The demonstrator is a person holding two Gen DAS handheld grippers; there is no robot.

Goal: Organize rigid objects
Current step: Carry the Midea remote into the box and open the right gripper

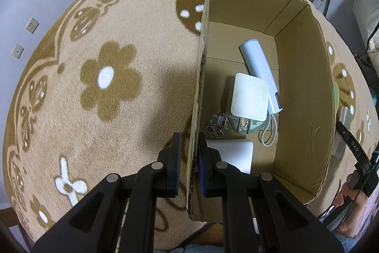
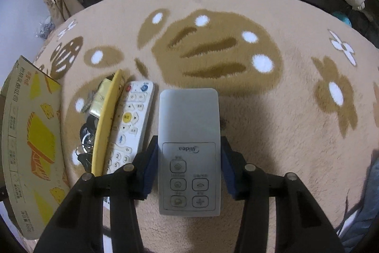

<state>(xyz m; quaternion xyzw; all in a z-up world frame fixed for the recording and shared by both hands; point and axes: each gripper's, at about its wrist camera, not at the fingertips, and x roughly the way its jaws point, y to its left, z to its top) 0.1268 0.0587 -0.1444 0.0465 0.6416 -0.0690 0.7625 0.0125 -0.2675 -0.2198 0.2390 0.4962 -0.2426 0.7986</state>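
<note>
In the left wrist view my left gripper (image 1: 189, 155) is shut on the left wall of an open cardboard box (image 1: 305, 77), one finger outside and one inside. In the box lie a pale blue tube-shaped device (image 1: 257, 63), a white square adapter (image 1: 250, 94) with a cord, a metal keyring (image 1: 216, 125) and a white flat item (image 1: 234, 154). In the right wrist view my right gripper (image 2: 189, 158) is shut on a grey Midea remote (image 2: 189, 132), pads on its two long sides, just above the rug.
A white TV remote (image 2: 131, 120), a yellow curved piece (image 2: 106, 120), a small gold box and keys (image 2: 86, 132) lie left of the grey remote. The box's printed outer side (image 2: 30, 146) stands at the far left. Shelves and clutter line the rug's far edge.
</note>
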